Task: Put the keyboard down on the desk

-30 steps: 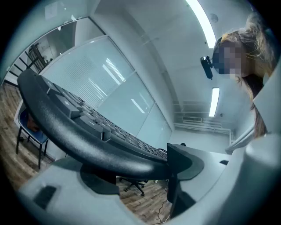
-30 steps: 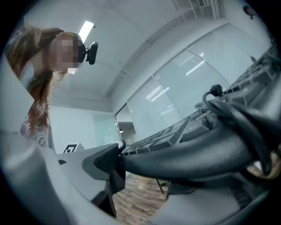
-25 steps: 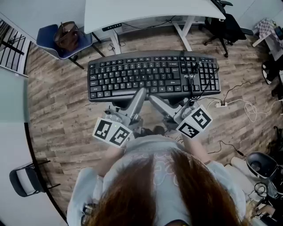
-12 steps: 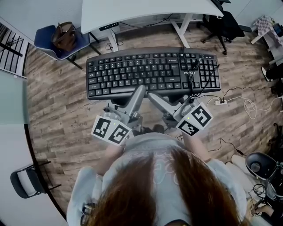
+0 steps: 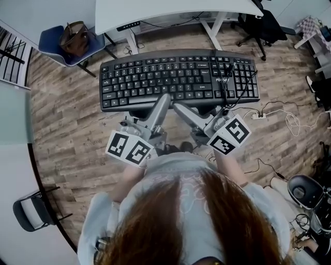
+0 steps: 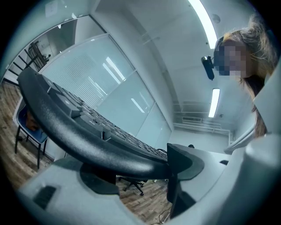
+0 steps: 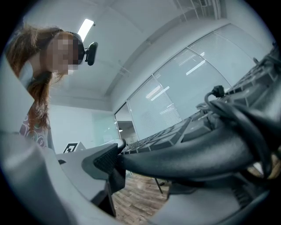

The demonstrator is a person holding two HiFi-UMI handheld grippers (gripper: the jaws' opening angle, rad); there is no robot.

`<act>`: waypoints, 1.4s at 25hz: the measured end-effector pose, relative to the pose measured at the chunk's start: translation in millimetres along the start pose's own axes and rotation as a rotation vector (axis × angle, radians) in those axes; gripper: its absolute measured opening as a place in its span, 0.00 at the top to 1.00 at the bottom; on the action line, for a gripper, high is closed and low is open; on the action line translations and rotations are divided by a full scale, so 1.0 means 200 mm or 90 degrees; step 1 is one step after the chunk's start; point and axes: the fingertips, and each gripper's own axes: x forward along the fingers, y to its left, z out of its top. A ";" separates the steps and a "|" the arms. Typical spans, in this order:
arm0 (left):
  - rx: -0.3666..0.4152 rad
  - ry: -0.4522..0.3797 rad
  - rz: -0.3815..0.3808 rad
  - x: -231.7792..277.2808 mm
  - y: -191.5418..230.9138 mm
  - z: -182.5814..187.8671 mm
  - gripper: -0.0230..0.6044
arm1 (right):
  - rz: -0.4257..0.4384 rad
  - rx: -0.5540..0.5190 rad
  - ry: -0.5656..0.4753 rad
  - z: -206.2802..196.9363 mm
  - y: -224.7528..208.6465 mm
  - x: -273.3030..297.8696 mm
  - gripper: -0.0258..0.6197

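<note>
Head view: black keyboard (image 5: 178, 77), keys up, held in the air over the wooden floor (image 5: 67, 119), just short of the near edge of the white desk (image 5: 170, 10) and not resting on it. The left gripper (image 5: 161, 102) and right gripper (image 5: 182, 109) both hold its near long edge, close together about the middle. A bundled cable (image 5: 227, 83) lies across the keys toward the right end.

Left gripper view: jaws clamped on the rounded front rim of the keyboard (image 6: 79, 132), one pad above, one below. Right gripper view: the same grip on the rim (image 7: 184, 158), with the cable (image 7: 237, 118) looped on top.

Judged step: carrying the keyboard to the desk. Since both grips sit on one edge, the far edge is likely to droop, so keep the two grippers at equal height and the board level. Carry it forward past the desk's near edge, then lower until the underside lies flat. Let go only once the desk bears it, both sides together. Watch the loose cable, which could slide off or snag.
</note>
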 end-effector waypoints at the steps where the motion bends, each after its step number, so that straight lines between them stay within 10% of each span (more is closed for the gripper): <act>1: 0.001 -0.001 -0.001 0.00 0.00 0.00 0.47 | 0.001 -0.001 -0.002 0.00 0.00 0.00 0.40; 35: 0.017 -0.002 -0.040 -0.02 0.04 -0.04 0.46 | -0.016 -0.007 -0.028 -0.07 0.00 0.01 0.40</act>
